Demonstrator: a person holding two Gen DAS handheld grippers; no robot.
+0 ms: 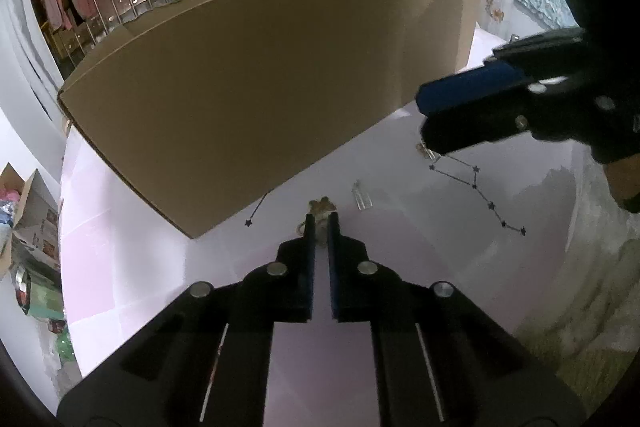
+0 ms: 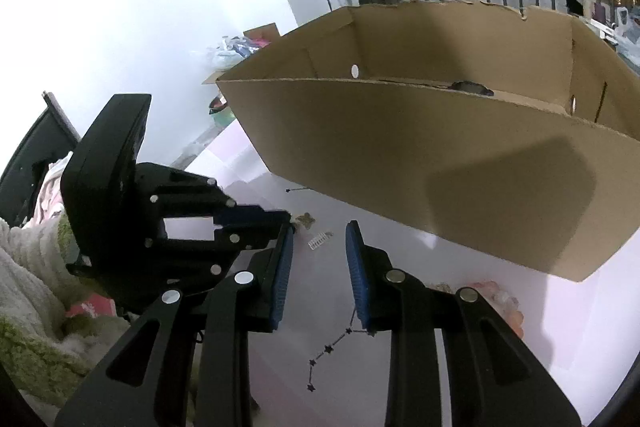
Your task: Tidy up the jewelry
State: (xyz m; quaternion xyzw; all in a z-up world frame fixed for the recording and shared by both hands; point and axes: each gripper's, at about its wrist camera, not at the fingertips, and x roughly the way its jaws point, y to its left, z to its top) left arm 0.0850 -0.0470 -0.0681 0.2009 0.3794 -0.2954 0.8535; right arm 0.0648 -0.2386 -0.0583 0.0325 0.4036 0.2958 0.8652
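Observation:
My left gripper (image 1: 322, 217) is down on the pale table, shut on a small gold-brown trinket (image 1: 320, 206) whose top pokes out past the tips. In the right wrist view the same gripper (image 2: 286, 218) comes in from the left with the trinket (image 2: 306, 219) at its tip. My right gripper (image 2: 320, 231) hovers open with nothing between its blue pads (image 2: 282, 267); in the left wrist view the right gripper (image 1: 423, 123) hangs at the upper right. A thin black chain with stars (image 1: 476, 183) (image 2: 340, 343) lies under it. A small clear piece (image 1: 362, 197) (image 2: 320, 239) lies between the two grippers.
A large open cardboard box (image 1: 260, 87) (image 2: 440, 167) stands right behind the jewelry, a dark object (image 2: 470, 87) inside it. Another star chain end (image 1: 256, 213) runs under the box. Pink beads (image 2: 500, 301) lie at the right. Fluffy green-white fabric (image 2: 28, 291) (image 1: 580, 307) borders the table.

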